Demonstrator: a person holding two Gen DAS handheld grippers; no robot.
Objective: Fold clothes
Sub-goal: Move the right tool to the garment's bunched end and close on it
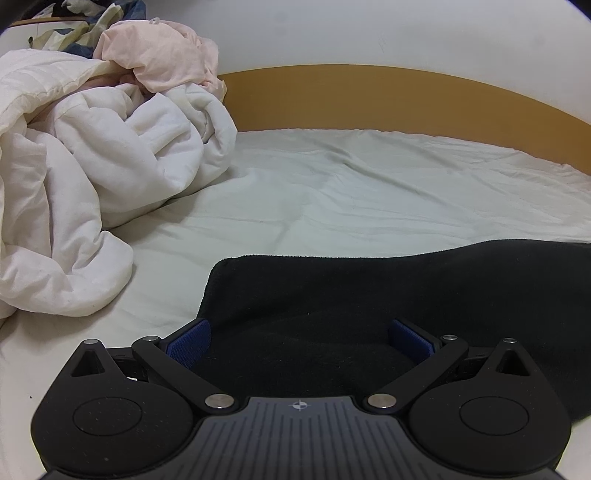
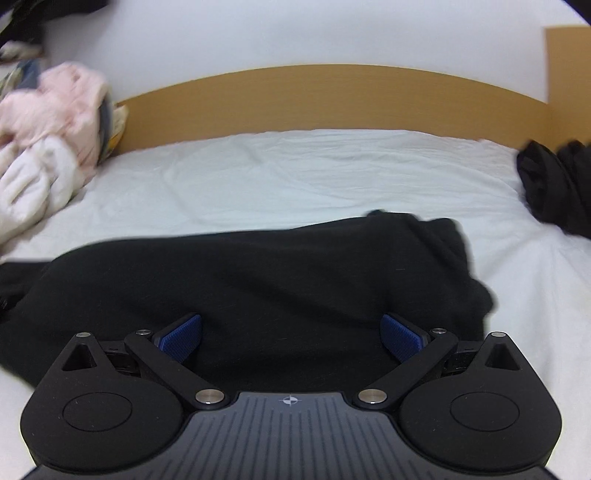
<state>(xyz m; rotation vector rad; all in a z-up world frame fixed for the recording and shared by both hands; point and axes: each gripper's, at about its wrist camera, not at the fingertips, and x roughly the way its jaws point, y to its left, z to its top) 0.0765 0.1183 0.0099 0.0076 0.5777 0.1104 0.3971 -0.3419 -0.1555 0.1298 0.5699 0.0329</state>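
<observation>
At the far left of the left wrist view a thick white duvet (image 1: 92,192) lies bunched in soft, puffy folds, with a crumpled pale pink cloth (image 1: 159,51) heaped on top of it and a patterned blue and cream fabric (image 1: 92,22) behind. Next to the heap the white bedsheet (image 1: 351,192) spreads out, lightly creased, up to the smooth curved wooden headboard (image 1: 406,99). A black garment (image 1: 369,291) of matte, slightly fuzzy knit lies flat on the sheet near the camera; its rounded left edge shows a narrow hem. The left gripper (image 1: 301,341) sits low over this garment with its jaws spread wide, the ribbed blue pads (image 1: 188,343) apart and gripping nothing.

In the right wrist view the same white and pink bedding (image 2: 48,140) appears blurred at the left edge. The black garment (image 2: 258,280) stretches across the middle of the sheet (image 2: 314,173), its right end rumpled into loose folds. The right gripper (image 2: 291,338) hangs over the garment's near edge, jaws likewise spread, blue textured pads (image 2: 402,338) empty. At the far right another dark bundle (image 2: 557,188) lies on the sheet, perhaps more clothing, though blur hides its form.
</observation>
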